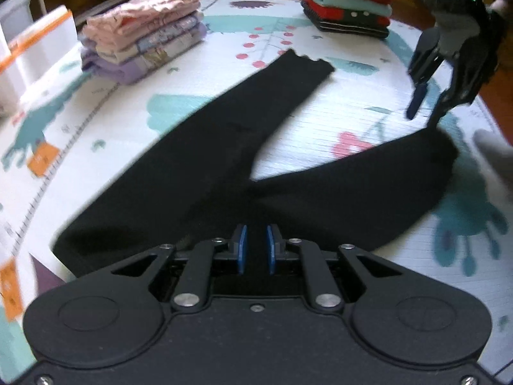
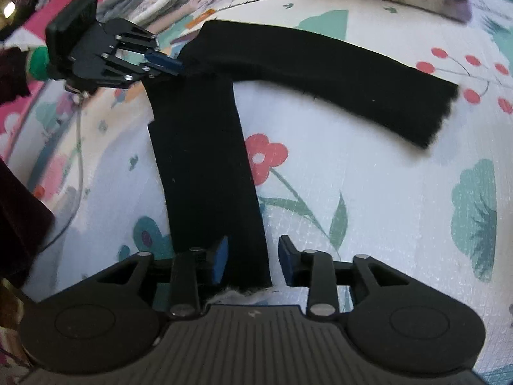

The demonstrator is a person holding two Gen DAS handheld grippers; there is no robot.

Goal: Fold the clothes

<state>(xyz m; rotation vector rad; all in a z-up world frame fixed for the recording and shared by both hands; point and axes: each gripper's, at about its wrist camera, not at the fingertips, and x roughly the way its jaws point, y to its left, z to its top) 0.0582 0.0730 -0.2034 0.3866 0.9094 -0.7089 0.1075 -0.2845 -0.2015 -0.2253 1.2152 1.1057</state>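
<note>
Black trousers (image 1: 198,166) of soft, matte knit lie flat on a floral mat (image 1: 336,118) with a ribbed foam texture, the two long legs splayed in a V. The left tongs (image 1: 256,250) angle steeply down over the waist, blue pads narrow with a small gap; whether they pinch cloth seems doubtful. The right tongs (image 2: 253,260) tilt down over one leg's hem, pads apart, straddling the cloth without pressing it. Two stacks (image 1: 144,41) of folded clothes sit beyond.
</note>
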